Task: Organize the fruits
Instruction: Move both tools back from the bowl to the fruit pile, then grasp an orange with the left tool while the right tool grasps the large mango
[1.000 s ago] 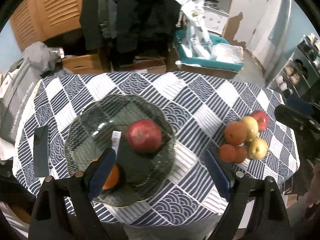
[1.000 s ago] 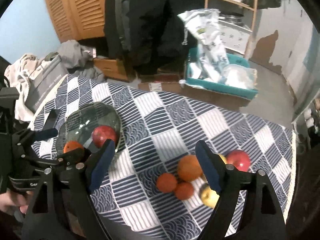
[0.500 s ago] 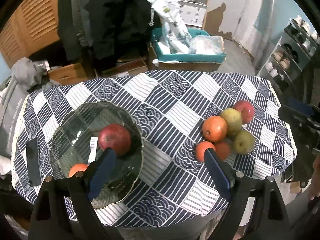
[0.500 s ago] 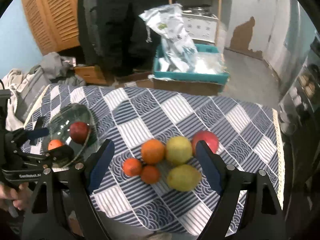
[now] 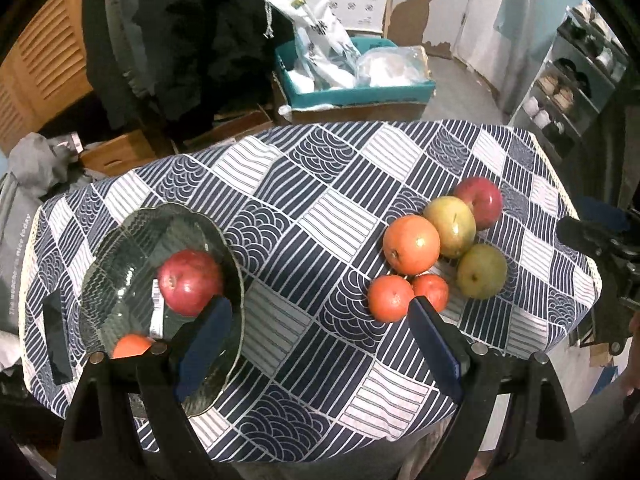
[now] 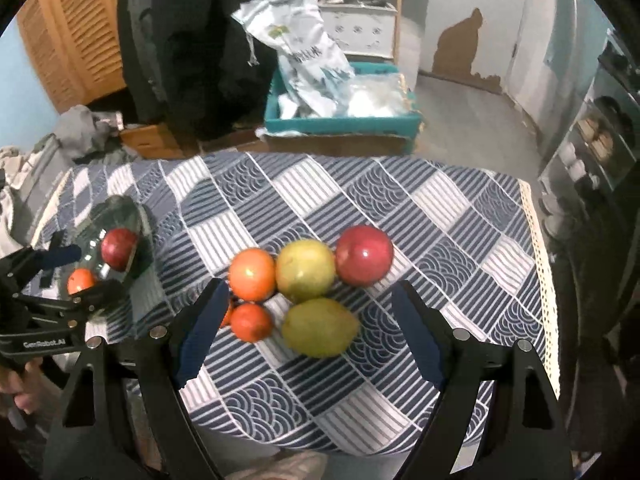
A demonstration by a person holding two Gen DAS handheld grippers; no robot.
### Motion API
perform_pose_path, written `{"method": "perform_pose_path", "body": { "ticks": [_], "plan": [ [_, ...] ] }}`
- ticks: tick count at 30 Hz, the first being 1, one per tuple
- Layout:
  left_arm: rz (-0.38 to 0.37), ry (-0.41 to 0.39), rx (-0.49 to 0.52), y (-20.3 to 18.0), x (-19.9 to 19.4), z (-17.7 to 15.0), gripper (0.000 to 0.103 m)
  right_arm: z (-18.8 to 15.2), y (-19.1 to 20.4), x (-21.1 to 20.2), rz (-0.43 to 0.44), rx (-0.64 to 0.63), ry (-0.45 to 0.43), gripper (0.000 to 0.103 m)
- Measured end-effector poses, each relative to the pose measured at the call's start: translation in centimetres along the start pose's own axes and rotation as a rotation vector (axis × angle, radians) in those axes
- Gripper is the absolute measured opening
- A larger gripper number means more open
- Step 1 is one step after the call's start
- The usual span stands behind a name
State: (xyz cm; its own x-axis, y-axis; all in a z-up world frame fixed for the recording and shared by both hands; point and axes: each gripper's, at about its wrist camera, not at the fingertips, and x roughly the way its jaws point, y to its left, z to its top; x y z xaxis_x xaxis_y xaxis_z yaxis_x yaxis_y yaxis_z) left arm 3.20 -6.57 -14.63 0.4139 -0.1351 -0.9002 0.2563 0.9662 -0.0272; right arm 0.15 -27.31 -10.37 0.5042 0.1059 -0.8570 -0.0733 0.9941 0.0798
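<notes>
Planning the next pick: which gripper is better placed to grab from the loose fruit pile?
Probably right: the open right gripper frames the yellow-green pear; the open left gripper sits between glass bowl and pile.

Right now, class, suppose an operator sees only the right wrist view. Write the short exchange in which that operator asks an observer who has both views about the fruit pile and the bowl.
Operator: A finger of my gripper covers part of the pile. How many small oranges are there?
Observer: Two. One small orange sits against the other small orange, in front of the large orange.
Operator: Does the glass bowl hold anything beside its fruit?
Observer: Yes, a white label lies next to the red apple.
</notes>
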Motion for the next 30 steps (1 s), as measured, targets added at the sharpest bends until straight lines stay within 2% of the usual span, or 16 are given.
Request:
{"method": "perform_pose_path", "body": {
  "ticks": [8,18,30],
  "plan": [
    [0.011,0.042,0.028,-1.1,2.9,-0.3,0.091,-1.3,-1.1,5.0,-0.007,0.03,0.134,0.083],
    [0.008,0.083,0.06,-1.9,5.5,-0.7,0.091,-2.8,-1.6,9.8,-0.001,0.05,0.256,0.083],
    [-0.022,0.128,0.109,-3.7,7.7,-1.0,0.091,-3.6,-2.4,12.9,0.068,0.096,0.315,0.083]
  ]
}}
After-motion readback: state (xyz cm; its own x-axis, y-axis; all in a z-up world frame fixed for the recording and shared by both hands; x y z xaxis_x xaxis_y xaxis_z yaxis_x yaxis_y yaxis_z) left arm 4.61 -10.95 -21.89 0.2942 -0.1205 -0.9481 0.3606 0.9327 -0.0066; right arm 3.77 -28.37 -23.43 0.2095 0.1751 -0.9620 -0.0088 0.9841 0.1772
